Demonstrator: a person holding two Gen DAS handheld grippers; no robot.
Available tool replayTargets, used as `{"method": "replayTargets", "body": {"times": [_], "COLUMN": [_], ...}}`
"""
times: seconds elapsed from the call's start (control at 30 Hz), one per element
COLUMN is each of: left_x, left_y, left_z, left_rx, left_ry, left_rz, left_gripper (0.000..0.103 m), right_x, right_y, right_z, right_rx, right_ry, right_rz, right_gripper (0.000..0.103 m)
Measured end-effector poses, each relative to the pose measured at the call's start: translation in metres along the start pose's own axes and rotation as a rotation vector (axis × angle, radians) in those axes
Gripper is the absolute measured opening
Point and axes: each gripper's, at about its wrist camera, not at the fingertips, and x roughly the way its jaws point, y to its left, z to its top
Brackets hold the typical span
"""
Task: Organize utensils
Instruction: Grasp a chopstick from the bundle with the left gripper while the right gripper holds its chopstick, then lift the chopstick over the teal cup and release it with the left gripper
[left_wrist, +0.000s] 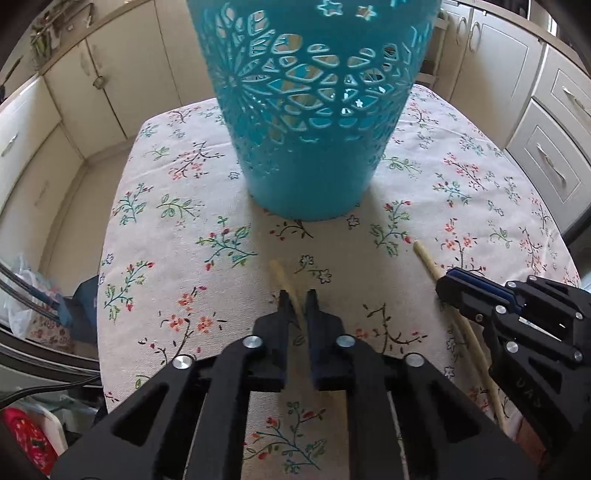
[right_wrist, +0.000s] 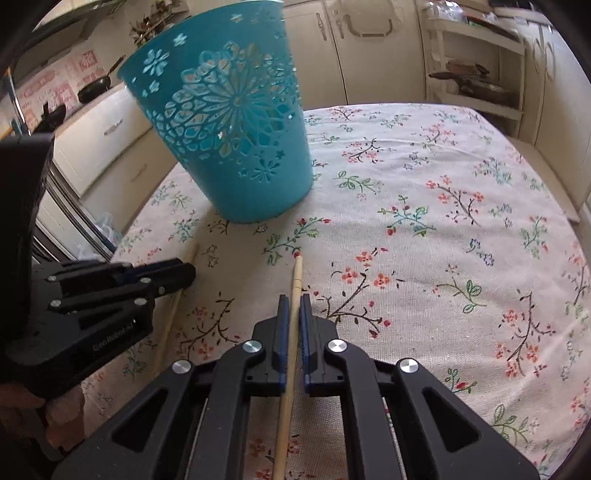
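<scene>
A tall teal openwork basket stands upright on the floral tablecloth. In front of it are two thin wooden sticks. My left gripper is shut on the left stick, whose tip pokes out past the fingers toward the basket. My right gripper is shut on the right stick, which runs back under the gripper body. Each view also catches the other tool: the right gripper over its stick, and the left gripper over its stick. Both sticks lie low over the cloth.
The cloth-covered table stretches wide to the right of the basket. Cream kitchen cabinets ring the table, with an open shelf of pans at the far right. Bags and clutter sit on the floor off the table's left edge.
</scene>
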Motion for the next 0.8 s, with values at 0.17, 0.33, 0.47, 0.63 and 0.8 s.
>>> {"method": "replayTargets", "body": {"times": [0.17,0.33,0.47,0.63,0.8], "left_x": [-0.016,-0.082,-0.138,-0.188,-0.209], "left_y": [0.008,0.022,0.033,0.041,0.036], "left_z": [-0.005,-0.006,0.015,0.071,0.125], "left_rx": [-0.047,-0.053,-0.069,-0.122,-0.142], "left_ry": [-0.002,-0.146,-0.305,-0.506,-0.664], "left_rz": [-0.073,-0.213,-0.283,-0.324,-0.246], "left_gripper": [0.004,0.004,0.004,0.004,0.004], "right_x": [-0.002,-0.003,-0.002,-0.003,-0.003], "right_y": [0.002,0.002,0.003,0.003,0.002], "right_z": [0.000,0.000,0.000,0.000,-0.001], "right_rx": [0.008,0.007,0.006,0.009,0.018], "right_ry": [-0.003,-0.004,-0.006,-0.006,-0.007], "right_rz": [0.006,0.005,0.000,0.003,0.013], "right_gripper": [0.007,0.007,0.007,0.007,0.007]}}
